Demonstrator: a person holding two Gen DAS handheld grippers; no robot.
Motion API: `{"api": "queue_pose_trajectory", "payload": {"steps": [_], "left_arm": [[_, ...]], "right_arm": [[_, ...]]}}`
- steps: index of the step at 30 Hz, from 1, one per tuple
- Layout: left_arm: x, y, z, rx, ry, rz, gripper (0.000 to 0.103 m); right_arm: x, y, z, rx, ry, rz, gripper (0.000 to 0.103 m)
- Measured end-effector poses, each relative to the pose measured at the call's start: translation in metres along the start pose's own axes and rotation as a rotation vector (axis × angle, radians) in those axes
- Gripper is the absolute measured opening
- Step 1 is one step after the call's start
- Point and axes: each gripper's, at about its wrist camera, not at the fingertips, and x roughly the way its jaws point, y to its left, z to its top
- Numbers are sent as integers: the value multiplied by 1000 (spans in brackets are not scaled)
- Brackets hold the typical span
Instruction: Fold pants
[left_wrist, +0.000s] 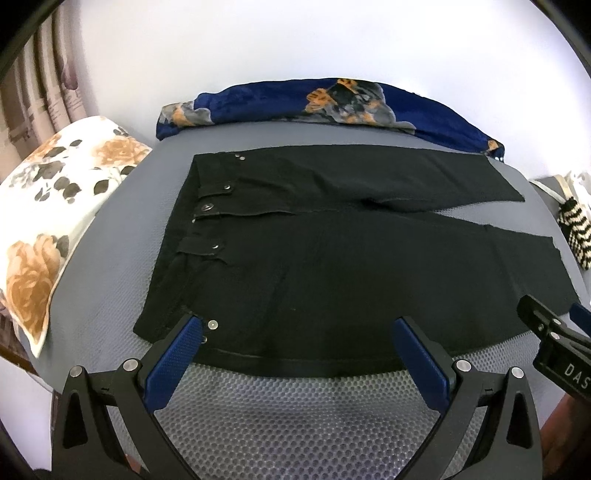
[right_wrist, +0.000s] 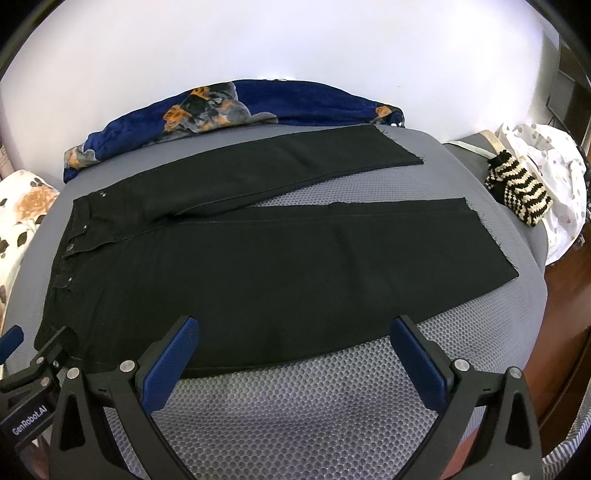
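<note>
Pants (left_wrist: 332, 266) flat on grey bed (left_wrist: 295, 413), left gripper (left_wrist: 297, 332) and right gripper (right_wrist: 295, 332) both spread wide, empty

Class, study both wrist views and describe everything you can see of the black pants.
The black pants lie flat and unfolded on the grey mesh mattress, front up, legs spread in a narrow V. The fabric looks like dark denim, with silver buttons and rivets at the waistband and frayed, raw-cut hems. Neither open gripper, left gripper or right gripper, holds them.

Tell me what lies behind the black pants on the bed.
Behind the black pants, a blue floral blanket lies bunched along the far edge of the grey mesh mat. Anything beneath the blanket is covered.
</note>
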Motion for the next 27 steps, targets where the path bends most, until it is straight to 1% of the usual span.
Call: {"api": "queue_pose_trajectory", "payload": {"steps": [27], "left_arm": [[-2,2,-1,-4,4,10,102]], "right_arm": [[1,9,0,-22,1,7,103]]}}
